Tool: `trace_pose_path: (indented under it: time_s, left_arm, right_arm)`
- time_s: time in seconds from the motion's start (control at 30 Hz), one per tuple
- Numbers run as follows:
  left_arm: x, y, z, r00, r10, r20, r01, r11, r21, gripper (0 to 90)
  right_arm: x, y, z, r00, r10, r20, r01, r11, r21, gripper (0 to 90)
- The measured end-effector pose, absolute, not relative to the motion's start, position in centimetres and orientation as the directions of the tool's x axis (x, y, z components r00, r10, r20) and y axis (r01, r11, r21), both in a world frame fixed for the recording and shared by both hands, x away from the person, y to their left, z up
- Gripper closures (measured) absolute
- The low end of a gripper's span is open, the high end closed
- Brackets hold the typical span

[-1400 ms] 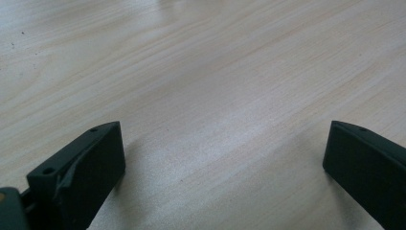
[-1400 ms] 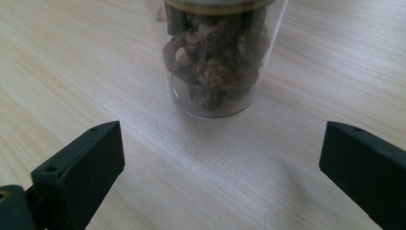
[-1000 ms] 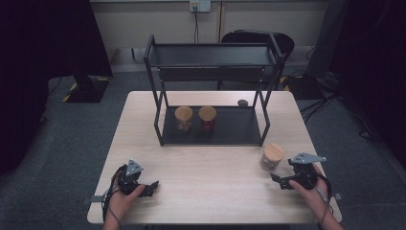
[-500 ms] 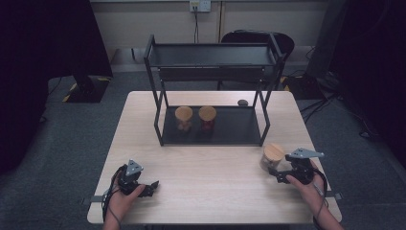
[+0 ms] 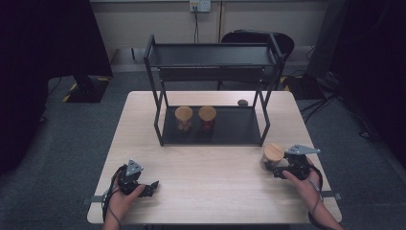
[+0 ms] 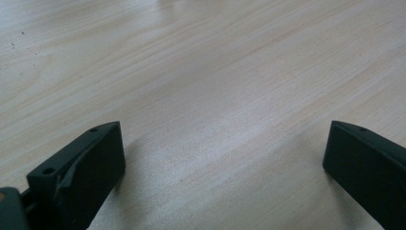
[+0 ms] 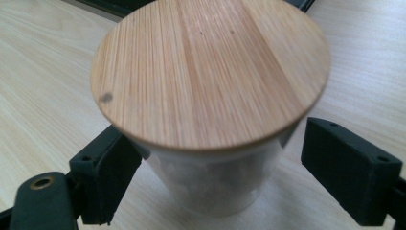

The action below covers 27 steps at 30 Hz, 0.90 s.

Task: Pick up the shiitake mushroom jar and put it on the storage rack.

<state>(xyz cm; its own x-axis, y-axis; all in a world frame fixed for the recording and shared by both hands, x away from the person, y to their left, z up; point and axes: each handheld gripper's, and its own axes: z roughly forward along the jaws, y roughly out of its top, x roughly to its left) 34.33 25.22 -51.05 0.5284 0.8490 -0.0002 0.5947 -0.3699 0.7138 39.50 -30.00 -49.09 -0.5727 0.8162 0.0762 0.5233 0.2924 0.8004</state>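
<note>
A glass jar with a round bamboo lid (image 5: 274, 154) stands on the wooden table (image 5: 210, 167) near its right edge, in front of the black rack. My right gripper (image 5: 273, 167) reaches it from the right. In the right gripper view the jar (image 7: 210, 72) stands between the two jaws of the right gripper (image 7: 215, 160). The jaws have just been closing; the left pad is at the glass and the right pad still shows a small gap. My left gripper (image 5: 152, 186) rests near the front left of the table. Its jaws (image 6: 222, 148) are wide open over bare wood.
A black two-level rack (image 5: 239, 127) stands at the back middle of the table. Two more lidded jars (image 5: 183, 117) (image 5: 207, 117) sit on its lower shelf. A small dark object (image 5: 242, 102) lies behind the rack. A chair (image 5: 253, 38) stands beyond the table.
My right gripper has slid left up to the jar, and its jaws now flank the jar and stand narrower. The left gripper has not moved.
</note>
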Motion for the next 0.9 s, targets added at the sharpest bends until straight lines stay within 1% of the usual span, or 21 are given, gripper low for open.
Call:
trace_pose_path:
  time_s: [0.03,0.2,0.27,0.53,0.67,0.8,0.9]
  left_arm:
    - [34.3,25.2,-51.0,0.529,0.849,0.000,0.595,-0.370,0.714,0.3]
    - [34.3,25.2,-51.0,0.528,0.849,0.000,0.595,-0.370,0.714,0.3]
    - [34.3,25.2,-51.0,0.529,0.849,0.000,0.595,-0.371,0.713,0.3]
    - [34.3,25.2,-51.0,0.529,0.849,0.000,0.595,-0.370,0.714,0.3]
    - [34.3,25.2,-51.0,0.529,0.849,0.000,0.595,-0.370,0.713,0.3]
    - [34.3,25.2,-51.0,0.529,0.849,0.000,0.595,-0.370,0.714,0.3]
    - [34.3,25.2,-51.0,0.529,0.849,0.000,0.595,-0.370,0.714,0.3]
  right_arm:
    - [39.6,-29.9,-49.1,-0.577,0.814,0.073,0.518,0.295,0.803,16.8]
    - [40.0,-29.2,-49.2,-0.580,0.812,0.060,0.509,0.304,0.805,20.5]
    - [40.2,-28.9,-49.2,-0.588,0.808,0.046,0.499,0.317,0.807,24.1]
    - [40.2,-28.4,-49.1,-0.588,0.809,-0.001,0.479,0.349,0.805,25.7]
    - [40.1,-28.1,-48.9,-0.603,0.798,-0.018,0.470,0.373,0.800,25.8]
    - [40.2,-27.5,-48.6,-0.622,0.783,0.008,0.473,0.368,0.800,25.8]
    - [40.2,-26.9,-48.3,-0.640,0.769,0.000,0.470,0.391,0.792,25.8]
